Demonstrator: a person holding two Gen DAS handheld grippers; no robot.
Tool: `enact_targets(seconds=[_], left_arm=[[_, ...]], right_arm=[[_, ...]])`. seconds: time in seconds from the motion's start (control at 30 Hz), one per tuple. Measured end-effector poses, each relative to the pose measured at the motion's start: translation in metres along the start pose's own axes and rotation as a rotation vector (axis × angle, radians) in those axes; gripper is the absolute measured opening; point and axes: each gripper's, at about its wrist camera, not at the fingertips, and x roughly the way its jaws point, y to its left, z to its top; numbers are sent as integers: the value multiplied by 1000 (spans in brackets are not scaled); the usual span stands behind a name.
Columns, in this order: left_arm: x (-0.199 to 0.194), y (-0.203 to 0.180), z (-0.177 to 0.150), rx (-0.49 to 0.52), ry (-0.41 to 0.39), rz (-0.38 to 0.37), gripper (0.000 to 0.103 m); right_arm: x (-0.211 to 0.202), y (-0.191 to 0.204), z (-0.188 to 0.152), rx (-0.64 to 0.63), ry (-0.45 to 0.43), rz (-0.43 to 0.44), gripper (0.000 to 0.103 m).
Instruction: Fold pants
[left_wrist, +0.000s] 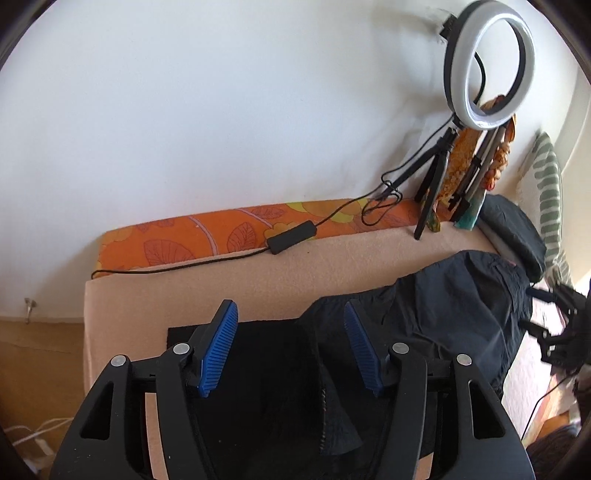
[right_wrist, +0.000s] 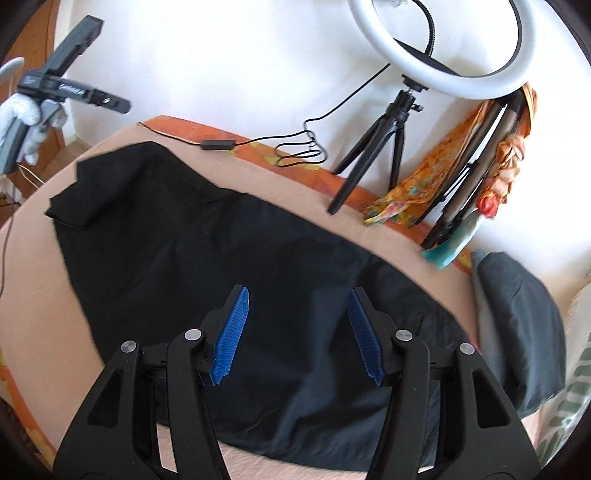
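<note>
- White wall backs a bed (right_wrist: 314, 229) covered in a peach fleece blanket, with an orange leaf-print cloth (left_wrist: 207, 236) along its far edge.
- On the blanket lie the pants (right_wrist: 207, 258): black, thin, matte, spread lengthwise across the bed, one end turned over into a small flap at the far left of the right wrist view.
- From the left wrist view the pants (left_wrist: 443, 314) bunch in soft wrinkles toward the right.
- Left tool (left_wrist: 291, 347) hangs above the cloth with its jaws apart and nothing between the ribbed blue pads (left_wrist: 218, 350); it is released.
- Right tool (right_wrist: 299, 332) likewise stands spread and empty over the middle of the pants.
- Judged by its drape, the fabric is light, limp and a little slick; it will sag and slide rather than hold a crease, so a pinch at a hem or waistband edge, where layers are doubled, should grip best.
- A ring light (right_wrist: 443, 48) on a black tripod (right_wrist: 380, 147), its cable (left_wrist: 221, 258), a patterned scarf (right_wrist: 417, 181) and a dark grey pillow (right_wrist: 517, 325) sit by the wall.
</note>
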Motion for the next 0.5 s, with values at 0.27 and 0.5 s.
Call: enact_targets(seconds=[0.27,0.5], left_arm=[[-18,-3,-62,57,6,-82,59],[-8,-32,-151,315,155,41,59]], right_arm=[[-23,50,-45,54,41,121,58],[-28,56,-68,144,50,152,58]])
